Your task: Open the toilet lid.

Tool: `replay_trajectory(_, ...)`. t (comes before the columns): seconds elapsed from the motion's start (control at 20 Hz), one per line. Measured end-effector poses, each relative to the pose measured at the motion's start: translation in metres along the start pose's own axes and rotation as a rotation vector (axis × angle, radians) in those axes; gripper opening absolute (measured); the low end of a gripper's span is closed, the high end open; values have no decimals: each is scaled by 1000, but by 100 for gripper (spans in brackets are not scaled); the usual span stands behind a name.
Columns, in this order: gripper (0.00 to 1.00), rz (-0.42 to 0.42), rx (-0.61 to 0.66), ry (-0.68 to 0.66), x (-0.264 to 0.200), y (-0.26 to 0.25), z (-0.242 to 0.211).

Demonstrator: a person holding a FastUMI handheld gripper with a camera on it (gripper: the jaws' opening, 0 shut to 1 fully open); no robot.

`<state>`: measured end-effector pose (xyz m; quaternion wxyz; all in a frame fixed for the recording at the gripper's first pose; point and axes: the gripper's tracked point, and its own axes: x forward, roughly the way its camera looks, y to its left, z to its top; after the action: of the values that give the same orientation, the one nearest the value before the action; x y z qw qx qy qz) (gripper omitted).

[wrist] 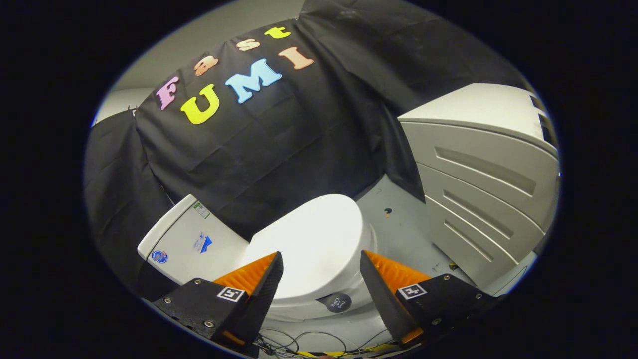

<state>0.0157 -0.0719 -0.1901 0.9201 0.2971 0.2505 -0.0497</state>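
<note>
Between the fingers: toilet lid (311, 244), white, lying flat and closed on the bowl.
Gripper (321, 269): jaws spread wide, holding nothing, above the lid's front part.
Round dark sticker (337, 302): on the bowl's front edge (just below the lid).
Tank (187, 242): behind the lid, against the black cloth wall (279, 134).
Grey ribbed unit (486, 184): beside the toilet.
Cables (299, 344): on the floor.

Light is coming from above, even and fairly bright; toilet lid (319, 244) is glaring white, surface detail washing out on top; black cloth wall (279, 134) is soaking up light, folds barely reading; gripper (321, 279) fingers are standing apart, sharp, their inner faces sitting in shadow; fisheye is bending the white cabinet (488, 174) hard; focus is holding throughout, no motion blur.
</note>
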Motion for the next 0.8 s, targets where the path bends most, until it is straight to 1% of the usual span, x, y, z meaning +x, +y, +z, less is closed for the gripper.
replay_trajectory(0.15, 96, 17, 60, 76, 7, -3, -21)
replay_trajectory(0.5, 96, 49, 77, 183, 22, -12, -53)
replay_trajectory(0.65, 96, 74, 106, 226, 26, -13, -66)
replay_trajectory(0.8, 96, 75, 150, 264, 30, -20, -79)
